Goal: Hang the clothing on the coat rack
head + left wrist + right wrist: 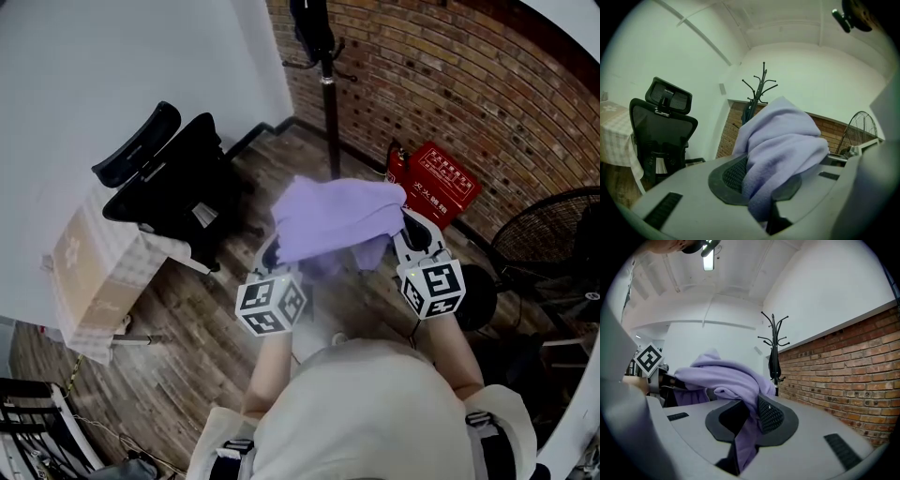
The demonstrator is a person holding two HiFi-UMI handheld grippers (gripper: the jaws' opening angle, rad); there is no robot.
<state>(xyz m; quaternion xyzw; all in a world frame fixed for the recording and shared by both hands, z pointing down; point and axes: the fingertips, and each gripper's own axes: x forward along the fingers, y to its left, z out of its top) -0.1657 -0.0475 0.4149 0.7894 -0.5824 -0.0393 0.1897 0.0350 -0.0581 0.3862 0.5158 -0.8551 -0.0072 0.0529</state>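
A lilac fleece garment hangs bunched between my two grippers, held up off the floor. My left gripper is shut on its left side, and the cloth is pinched between the dark pads. My right gripper is shut on its right side, with folds of the garment trapped in the jaws. The black coat rack stands ahead in the corner by the brick wall, with a dark item hanging on it. It appears beyond the cloth as the coat rack in the left gripper view and the coat rack in the right gripper view.
A black office chair stands at the left, next to a cloth-covered table. A red fire-equipment box sits against the brick wall to the right of the rack. A floor fan stands at the far right. The floor is wooden.
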